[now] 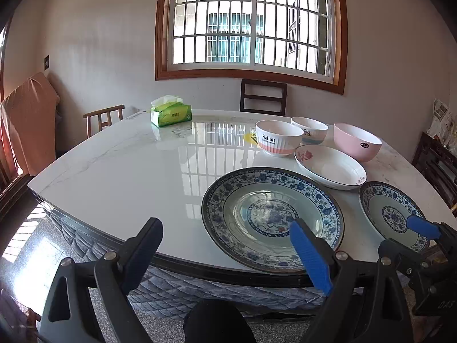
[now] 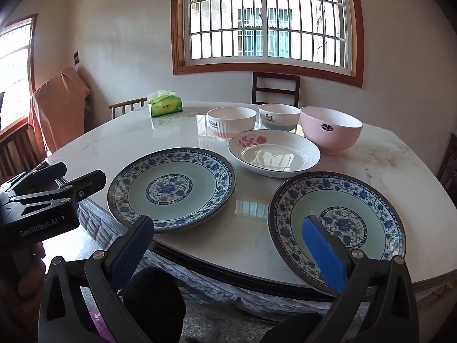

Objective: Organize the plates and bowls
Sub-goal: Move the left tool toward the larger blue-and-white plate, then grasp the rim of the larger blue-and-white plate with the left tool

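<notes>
Two blue-patterned plates lie near the table's front edge: a large one (image 1: 272,218) (image 2: 171,188) on the left and a second one (image 1: 392,215) (image 2: 337,223) on the right. Behind them sits a white shallow dish with a red flower (image 1: 330,167) (image 2: 274,153). Further back stand a "Rabbit" bowl (image 1: 278,137) (image 2: 231,121), a "Dog" bowl (image 1: 310,130) (image 2: 278,117) and a pink bowl (image 1: 357,141) (image 2: 330,133). My left gripper (image 1: 225,238) (image 2: 68,177) is open and empty at the table's front edge. My right gripper (image 2: 228,235) (image 1: 428,228) is open and empty, its right finger over the second plate.
A green tissue pack (image 1: 171,113) (image 2: 165,105) sits at the far left of the white marble table (image 1: 128,171). Wooden chairs (image 1: 262,97) stand around it. A barred window is behind. A quilted cover hangs below the table's edge.
</notes>
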{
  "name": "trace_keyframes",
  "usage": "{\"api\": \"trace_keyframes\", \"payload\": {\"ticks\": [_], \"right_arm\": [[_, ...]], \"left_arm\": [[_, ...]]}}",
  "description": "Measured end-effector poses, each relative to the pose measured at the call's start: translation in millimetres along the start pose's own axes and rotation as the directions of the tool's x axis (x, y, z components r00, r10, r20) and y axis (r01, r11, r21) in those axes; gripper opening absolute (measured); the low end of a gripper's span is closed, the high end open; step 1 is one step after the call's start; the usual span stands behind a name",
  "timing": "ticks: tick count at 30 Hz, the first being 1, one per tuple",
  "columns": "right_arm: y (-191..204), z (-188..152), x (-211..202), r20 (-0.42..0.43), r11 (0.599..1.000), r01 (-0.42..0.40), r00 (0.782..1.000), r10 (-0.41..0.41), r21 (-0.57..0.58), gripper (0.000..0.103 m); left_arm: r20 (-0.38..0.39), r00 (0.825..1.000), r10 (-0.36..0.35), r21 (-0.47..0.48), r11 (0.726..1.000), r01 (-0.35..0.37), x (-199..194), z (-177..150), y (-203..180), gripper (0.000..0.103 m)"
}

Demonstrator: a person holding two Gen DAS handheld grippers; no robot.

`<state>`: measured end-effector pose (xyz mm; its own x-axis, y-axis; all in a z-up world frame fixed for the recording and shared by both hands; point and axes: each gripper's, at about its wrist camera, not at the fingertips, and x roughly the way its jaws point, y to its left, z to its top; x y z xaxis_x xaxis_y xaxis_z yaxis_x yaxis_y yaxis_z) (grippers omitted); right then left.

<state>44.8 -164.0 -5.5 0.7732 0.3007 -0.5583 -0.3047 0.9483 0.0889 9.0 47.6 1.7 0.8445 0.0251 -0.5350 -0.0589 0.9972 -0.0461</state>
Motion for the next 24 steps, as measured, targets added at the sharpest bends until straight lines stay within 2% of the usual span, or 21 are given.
{"api": "trace_keyframes", "payload": {"ticks": [4, 6, 9, 12, 14, 16, 20, 24], "right_arm": [[-12.5, 7.0, 11.9, -0.052, 0.986, -0.131, 0.989, 0.136, 0.102, 0.103], [-16.8, 10.8, 20.4, -0.08, 0.967, -0.196, 0.974, 0.211, 0.16, 0.103], [-23.9, 15.4, 39.3, -0.127, 0.911, -0.303, 0.929, 0.348, 0.278, 0.1], [-27.6, 17.3, 60.9, -0.172, 0.865, -0.342, 0.889, 0.424, 0.367, 0.093], [-30.7, 16.9, 73.9, -0.2, 0.841, -0.343, 0.869, 0.454, 0.419, 0.09], [-31.9, 18.4, 81.9, -0.219, 0.85, -0.315, 0.875, 0.433, 0.422, 0.086], [-35.1, 21.5, 89.2, -0.227, 0.837, -0.311, 0.867, 0.444, 0.45, 0.083], [-32.4, 28.2, 95.0, -0.235, 0.846, -0.309, 0.868, 0.438, 0.435, 0.083]], "left_arm": [[-0.041, 0.999, -0.023, -0.025, 0.999, 0.022, 9.4, 4.7, 11.0, 0.093], [-0.052, 0.998, -0.034, -0.031, 0.999, 0.032, 13.8, 5.6, 14.0, 0.093], [-0.077, 0.996, -0.052, -0.035, 0.998, 0.049, 20.8, 7.7, 17.4, 0.093], [-0.106, 0.991, -0.083, -0.062, 0.995, 0.077, 29.7, 10.9, 23.9, 0.093], [-0.125, 0.987, -0.103, -0.075, 0.993, 0.095, 36.4, 13.5, 27.9, 0.093], [-0.144, 0.982, -0.122, -0.073, 0.991, 0.112, 43.1, 16.3, 28.7, 0.093], [-0.156, 0.984, -0.088, -0.07, 0.995, 0.078, 54.2, 19.6, 31.1, 0.092], [-0.176, 0.983, -0.056, -0.053, 0.997, 0.048, 65.5, 19.3, 33.9, 0.092]]}}
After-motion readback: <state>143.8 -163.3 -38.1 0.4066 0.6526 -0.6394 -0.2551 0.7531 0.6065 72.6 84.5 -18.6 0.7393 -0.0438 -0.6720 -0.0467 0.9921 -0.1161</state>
